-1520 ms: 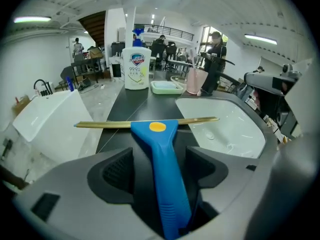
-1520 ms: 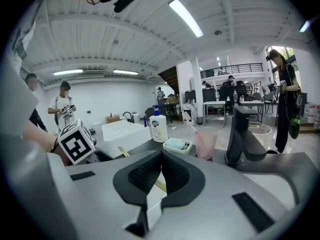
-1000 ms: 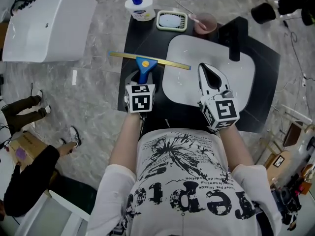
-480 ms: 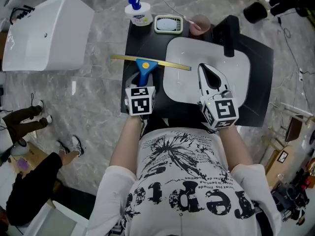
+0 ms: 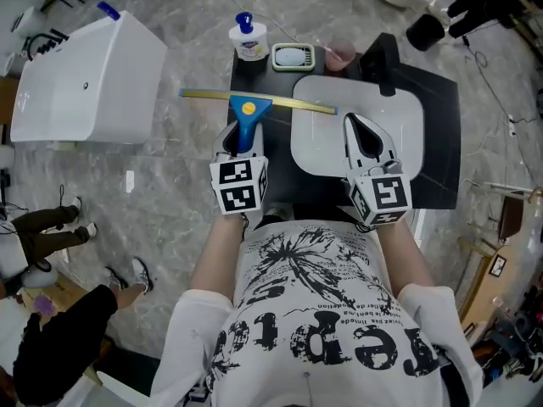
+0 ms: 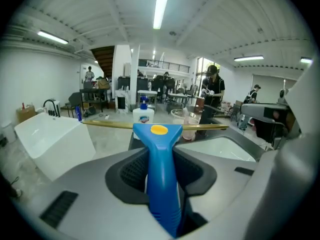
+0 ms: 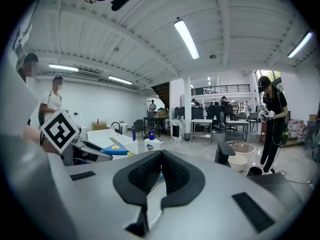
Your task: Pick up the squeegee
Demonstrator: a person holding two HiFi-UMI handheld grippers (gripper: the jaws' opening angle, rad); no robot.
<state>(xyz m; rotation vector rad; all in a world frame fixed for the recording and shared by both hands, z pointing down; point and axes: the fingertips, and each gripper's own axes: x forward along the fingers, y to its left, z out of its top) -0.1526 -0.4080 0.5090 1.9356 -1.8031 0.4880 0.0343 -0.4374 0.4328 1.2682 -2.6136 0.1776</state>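
Note:
The squeegee [image 5: 245, 119] has a blue handle with a yellow dot and a long brass-coloured blade across its far end. My left gripper [image 5: 243, 138] is shut on the handle, and the squeegee is held up above the left end of the black counter [image 5: 441, 134]. In the left gripper view the handle [image 6: 162, 174] runs out between the dark pads [image 6: 131, 171] to the blade [image 6: 115, 125]. My right gripper [image 5: 365, 121] hovers over the white sink basin [image 5: 318, 121], shut with nothing in it. Its pads [image 7: 175, 176] meet at the tip, and the squeegee [image 7: 115, 150] shows to its left.
At the counter's back stand a soap bottle [image 5: 249, 39], a green soap dish [image 5: 293, 56], a pink cup [image 5: 340, 53] and a black tap [image 5: 386, 62]. A large white tub [image 5: 85, 75] sits on the floor to the left. A person [image 5: 51, 337] crouches at lower left.
Both grippers have come up from the counter. The squeegee has risen with the left gripper, still held by its handle.

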